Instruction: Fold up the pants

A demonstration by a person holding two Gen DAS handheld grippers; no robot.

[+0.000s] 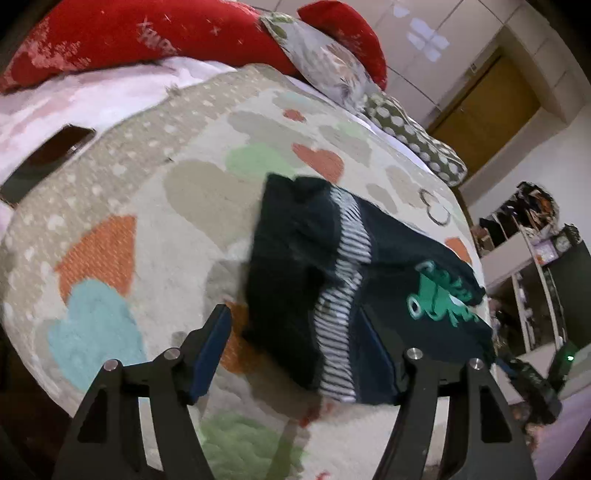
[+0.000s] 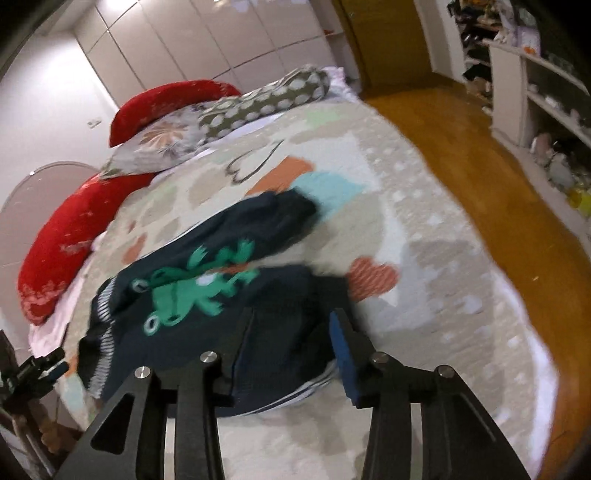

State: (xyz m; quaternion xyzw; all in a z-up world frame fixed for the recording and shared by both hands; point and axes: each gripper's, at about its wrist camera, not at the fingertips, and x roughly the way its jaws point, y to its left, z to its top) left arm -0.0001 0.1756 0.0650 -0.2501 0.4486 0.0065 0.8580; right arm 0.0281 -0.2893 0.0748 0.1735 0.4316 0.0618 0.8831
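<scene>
Dark navy pants with a green frog print and a striped waistband lie folded on the heart-patterned blanket. My left gripper hovers over their near end, open, its left finger beside the cloth's edge and its right finger over the cloth. In the right wrist view the pants spread from the middle to the lower left. My right gripper stands open just above their near end, with cloth below the gap and the blue pad off the fabric.
Red pillows and patterned cushions line the head of the bed. A dark phone lies on the pink sheet at the left. Wooden floor and white shelves run along the bed's right side.
</scene>
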